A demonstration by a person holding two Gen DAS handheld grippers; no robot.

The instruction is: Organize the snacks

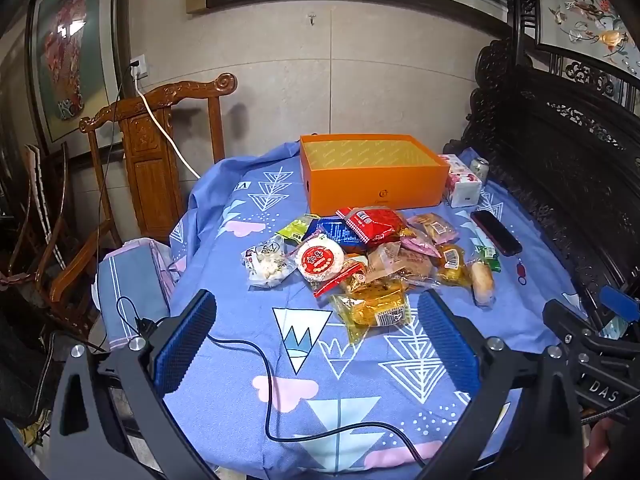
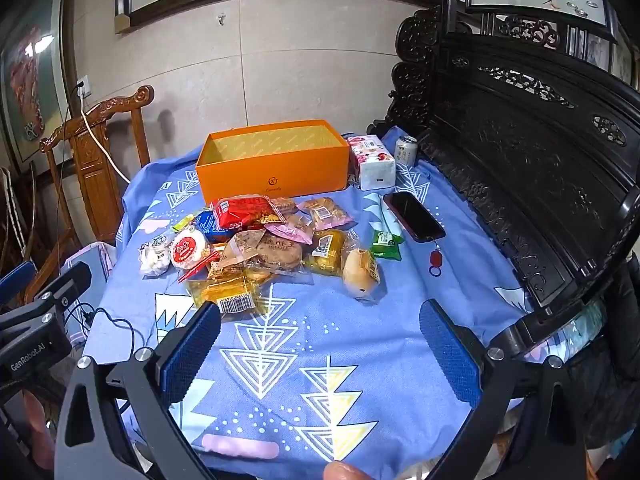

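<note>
- One orange box [image 1: 376,184], open-topped and with nothing visible inside, stands at the far side of the table [image 1: 248,360], which is covered by a blue patterned cloth.
- More than a dozen wrapped snacks [image 1: 372,260] lie heaped just in front of the box; the overlap keeps me from an exact count.
- One round red-labelled cake [image 1: 319,260] sits at the heap's left, beside one bag of white pieces [image 1: 266,262].
- One tissue pack [image 2: 372,160], one can [image 2: 405,151] and one phone [image 2: 414,216] lie to the right of the box.
- Two grippers tilt down over the near table edge: left gripper [image 1: 316,344] and right gripper [image 2: 320,352], fingers spread wide, nothing between them.
</note>
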